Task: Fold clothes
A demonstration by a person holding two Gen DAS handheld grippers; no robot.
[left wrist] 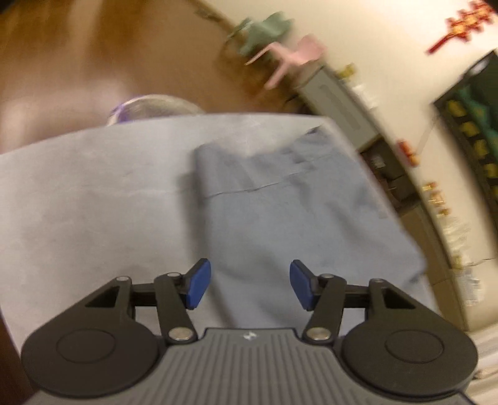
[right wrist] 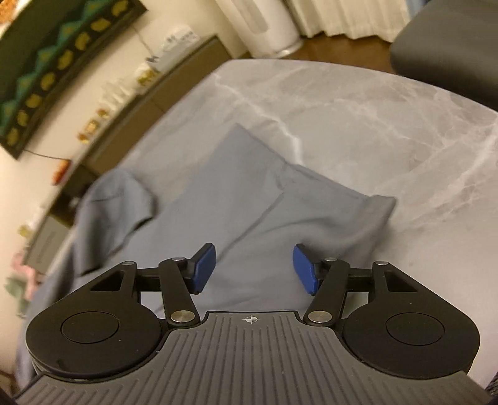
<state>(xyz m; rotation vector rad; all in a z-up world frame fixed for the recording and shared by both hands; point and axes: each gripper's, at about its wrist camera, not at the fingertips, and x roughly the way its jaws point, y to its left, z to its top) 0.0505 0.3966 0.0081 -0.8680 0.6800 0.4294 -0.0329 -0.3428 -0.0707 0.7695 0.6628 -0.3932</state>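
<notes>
A grey-blue shirt [left wrist: 280, 202] lies partly folded on the grey marble table [left wrist: 77, 202], with a seam line running across it. In the right wrist view the same shirt [right wrist: 218, 202] shows a folded collar or sleeve part at its left and a hemmed corner at its right. My left gripper [left wrist: 250, 285] hovers over the shirt's near part, open, with nothing between its blue pads. My right gripper [right wrist: 253, 269] is also open above the shirt, and its pads are clear of the cloth.
The marble table [right wrist: 373, 124] stretches bare to the right of the shirt. Beyond its far edge are a pink chair [left wrist: 295, 56], a low cabinet [left wrist: 336, 102] along the wall, a dark chair [right wrist: 451, 40] and a white bin-like unit [right wrist: 264, 21].
</notes>
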